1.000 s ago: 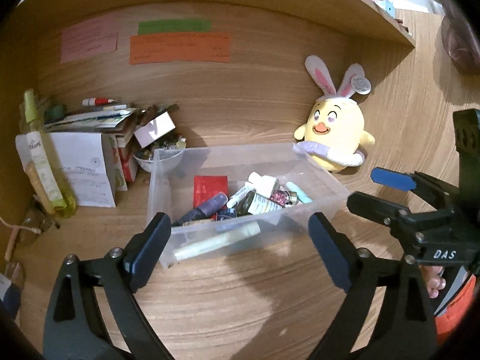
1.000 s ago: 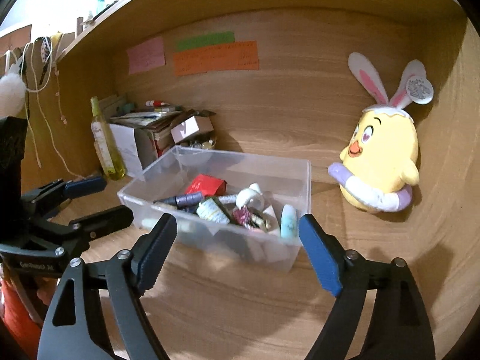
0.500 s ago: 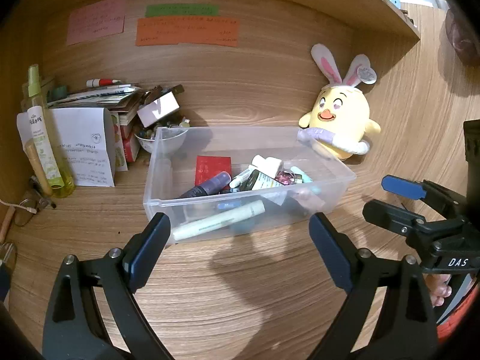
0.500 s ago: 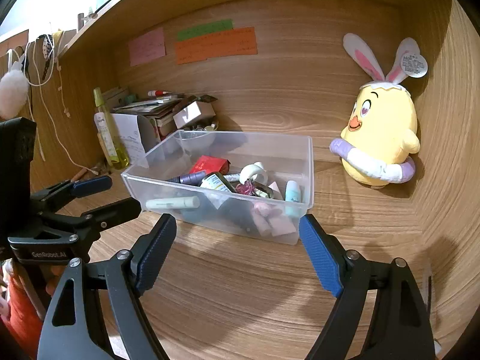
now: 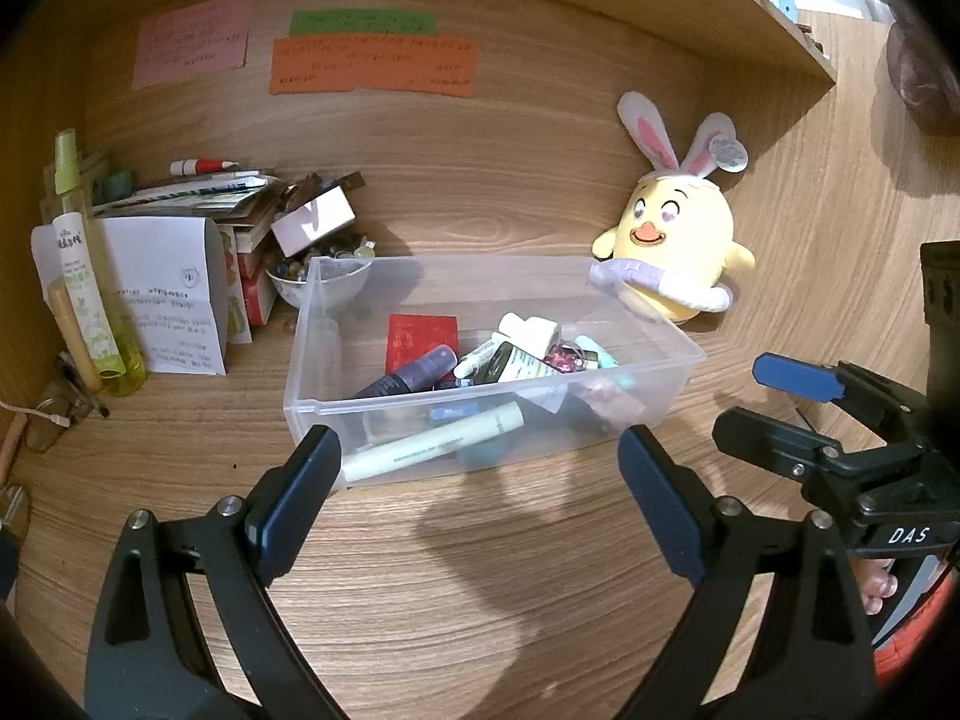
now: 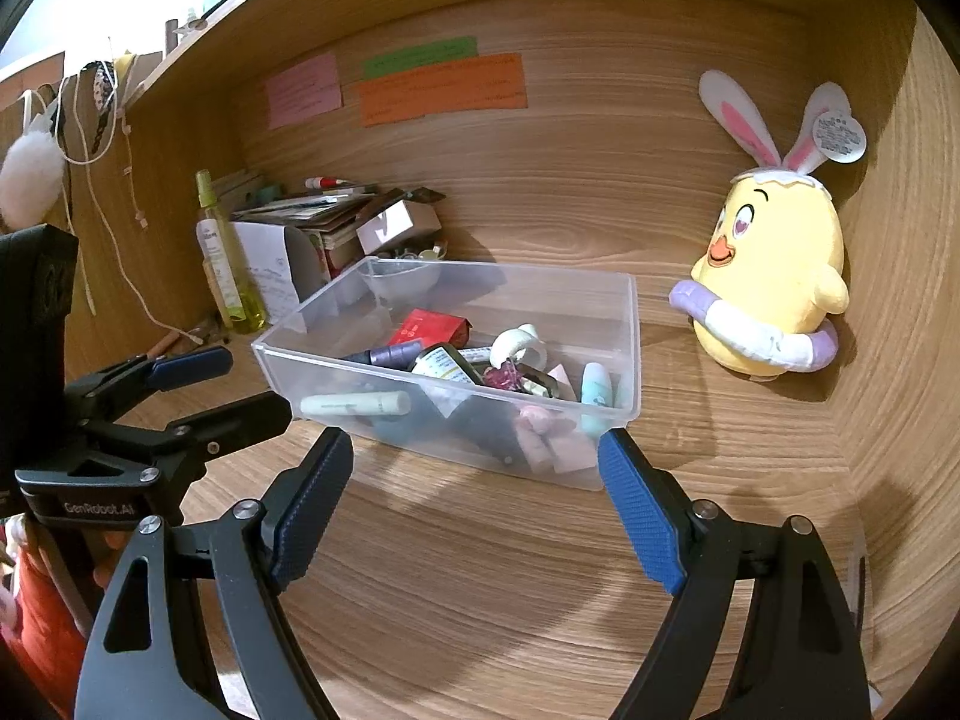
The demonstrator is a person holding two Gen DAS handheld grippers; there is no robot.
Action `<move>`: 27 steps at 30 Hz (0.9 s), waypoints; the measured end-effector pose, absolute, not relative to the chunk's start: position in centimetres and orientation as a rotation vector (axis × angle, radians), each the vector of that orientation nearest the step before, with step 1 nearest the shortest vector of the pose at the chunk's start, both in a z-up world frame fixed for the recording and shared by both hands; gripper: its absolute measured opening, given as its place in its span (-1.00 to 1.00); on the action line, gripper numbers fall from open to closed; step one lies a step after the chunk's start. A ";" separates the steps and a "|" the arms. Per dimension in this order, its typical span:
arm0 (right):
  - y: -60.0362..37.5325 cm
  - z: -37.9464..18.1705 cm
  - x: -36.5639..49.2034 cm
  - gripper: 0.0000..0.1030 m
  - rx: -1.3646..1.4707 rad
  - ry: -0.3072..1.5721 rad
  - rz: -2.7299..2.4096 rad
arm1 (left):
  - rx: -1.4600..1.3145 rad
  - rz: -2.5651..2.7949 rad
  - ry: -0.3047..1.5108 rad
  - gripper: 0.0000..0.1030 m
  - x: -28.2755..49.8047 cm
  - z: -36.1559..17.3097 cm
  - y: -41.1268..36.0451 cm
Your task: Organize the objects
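A clear plastic bin (image 5: 295, 354) (image 6: 633, 348) stands on the wooden desk, holding several small toiletries: a red packet (image 5: 420, 339), a purple bottle (image 5: 408, 375), a pale green tube (image 5: 432, 447) (image 6: 354, 403), a white tape roll (image 6: 519, 348). My left gripper (image 5: 480, 480) (image 6: 240, 387) is open just short of the bin's near wall, with nothing between its pads. My right gripper (image 6: 474, 468) (image 5: 762, 408) is also open and empty, at the bin's right front corner. A yellow plush chick (image 5: 678, 252) (image 6: 774, 276) with rabbit ears sits right of the bin.
Left of the bin are a green spray bottle (image 5: 84, 276), a pile of papers and boxes (image 5: 180, 240) and a small bowl (image 5: 318, 285) of trinkets. Coloured notes (image 5: 372, 66) are stuck on the back wall under a shelf. A side wall rises behind the chick.
Both views have drawn back slightly, so the bin's near wall now lies just beyond the fingertips instead of between them. Both sets of jaws stand as wide as before.
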State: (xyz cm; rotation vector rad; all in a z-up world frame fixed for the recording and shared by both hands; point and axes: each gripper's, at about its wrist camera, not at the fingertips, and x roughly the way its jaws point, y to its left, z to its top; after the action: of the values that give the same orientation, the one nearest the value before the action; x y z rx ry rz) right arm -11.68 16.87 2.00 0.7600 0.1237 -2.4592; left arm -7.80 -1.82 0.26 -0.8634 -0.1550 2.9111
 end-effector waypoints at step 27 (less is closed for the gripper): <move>16.8 2.0 -11.6 0.60 0.761 0.118 -2.454 | -0.855 2.905 -0.161 0.86 -7.4 0.4 -1.6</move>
State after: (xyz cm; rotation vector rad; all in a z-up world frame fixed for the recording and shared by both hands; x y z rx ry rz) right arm -11.56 16.83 2.00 0.7611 0.1181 -2.4539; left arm -7.39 -1.57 0.41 -0.8546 -0.1607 2.9050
